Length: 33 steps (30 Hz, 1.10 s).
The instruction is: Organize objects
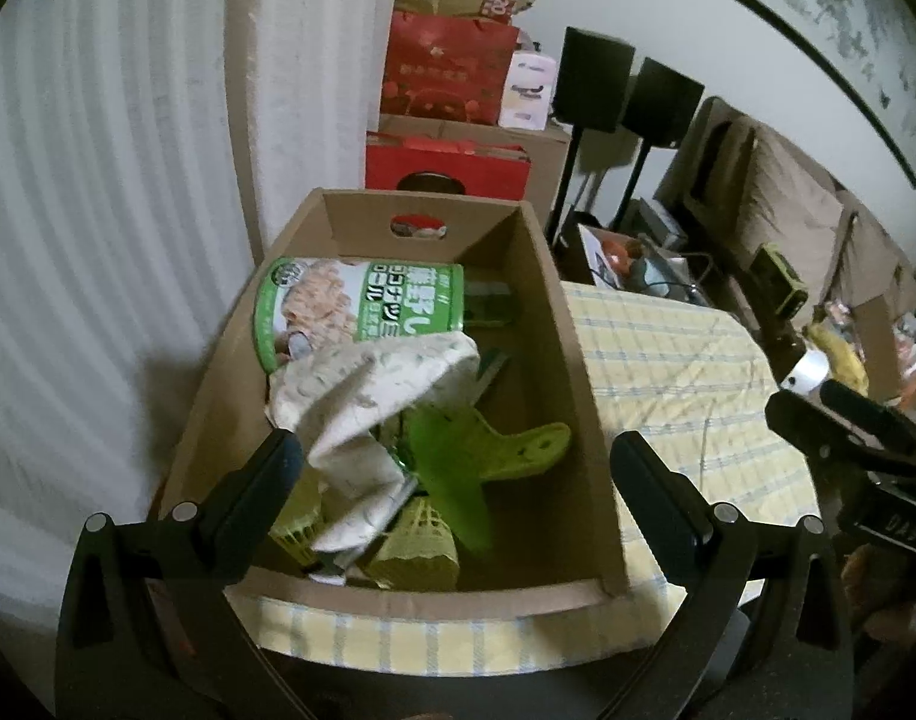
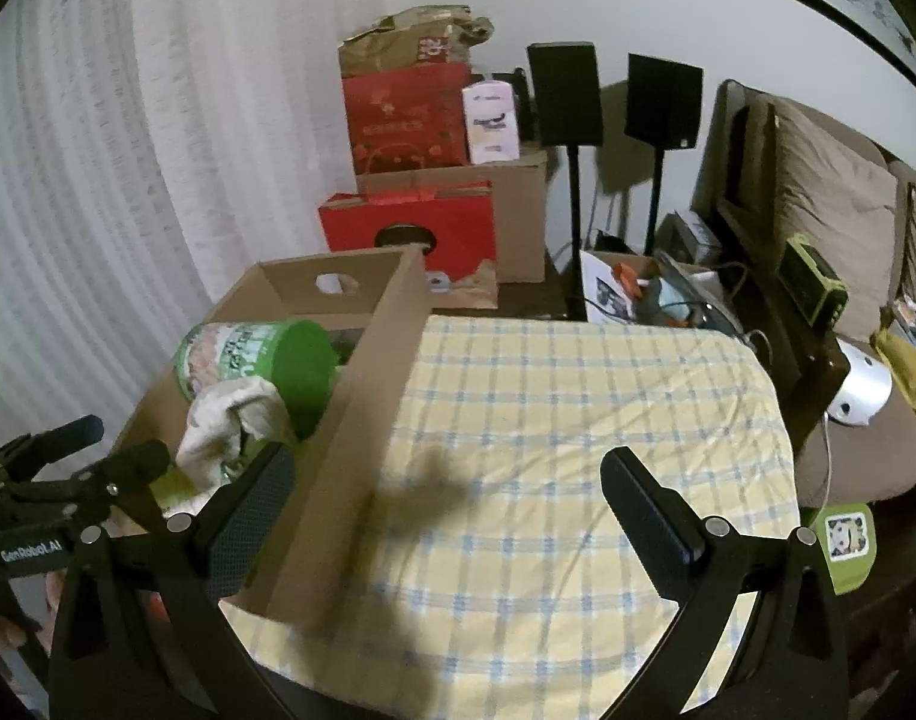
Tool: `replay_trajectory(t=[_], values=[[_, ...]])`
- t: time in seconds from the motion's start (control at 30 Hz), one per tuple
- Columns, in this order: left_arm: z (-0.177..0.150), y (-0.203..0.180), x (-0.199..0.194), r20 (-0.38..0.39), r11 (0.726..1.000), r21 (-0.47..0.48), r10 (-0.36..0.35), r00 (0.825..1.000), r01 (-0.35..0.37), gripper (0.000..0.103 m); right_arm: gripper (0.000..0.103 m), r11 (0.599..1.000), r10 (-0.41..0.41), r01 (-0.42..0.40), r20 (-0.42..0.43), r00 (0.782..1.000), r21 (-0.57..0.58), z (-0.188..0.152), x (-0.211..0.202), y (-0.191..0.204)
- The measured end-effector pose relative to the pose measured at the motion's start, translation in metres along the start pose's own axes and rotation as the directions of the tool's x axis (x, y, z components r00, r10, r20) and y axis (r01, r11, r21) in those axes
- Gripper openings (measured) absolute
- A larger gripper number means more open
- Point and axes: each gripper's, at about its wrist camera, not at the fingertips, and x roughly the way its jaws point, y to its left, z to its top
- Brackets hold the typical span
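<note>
An open cardboard box point(image 1: 577, 372) point(image 2: 362, 420) stands at the left of a table under a yellow checked cloth point(image 1: 685, 384) point(image 2: 553, 432). Inside lie a green canister point(image 1: 362, 306) point(image 2: 260, 360), a crumpled pale cloth point(image 1: 368, 414) point(image 2: 224, 426), a green plastic scoop point(image 1: 487, 450) and yellow-green shuttlecocks point(image 1: 422, 546). My left gripper point(image 1: 458, 480) hangs wide open above the box's near end, touching nothing. My right gripper point(image 2: 449, 498) is wide open over the box's right wall and the bare cloth, holding nothing. Each gripper shows at the edge of the other's view.
Red gift bags point(image 2: 410, 120) and cardboard boxes point(image 2: 517, 210) are stacked against the far wall beside two black speakers on stands point(image 2: 565, 96). A curtain point(image 2: 98, 180) hangs at the left. A sofa with cushions point(image 2: 829, 228) and clutter sit at the right.
</note>
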Motion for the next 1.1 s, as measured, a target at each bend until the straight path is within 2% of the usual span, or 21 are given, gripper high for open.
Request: replay_trajectory(t=[0.27,0.43,0.77,1.1], values=[[-0.016,-0.019,-0.016,0.008,0.999,0.004,-0.047,0.999,0.047,0.103,0.103,1.000,0.003,-0.003,0.007,1.000,0.024,-0.015,-0.021,-0.008],[-0.023,-0.027,-0.026,0.019,1.000,0.018,-0.023,1.000,0.023,0.103,0.103,1.000,-0.013,0.013,0.019,1.000,0.008,-0.022,-0.036,-0.004],[-0.038,-0.028,-0.040,0.008,1.000,0.005,-0.027,1.000,0.027,0.103,0.103,0.999,-0.041,0.041,0.039,0.998,-0.006,-0.045,-0.061,-0.002],[-0.050,-0.028,-0.058,0.024,1.000,0.018,-0.002,1.000,0.002,0.103,0.103,0.999,-0.046,0.046,0.027,0.999,-0.004,-0.056,-0.068,0.000]])
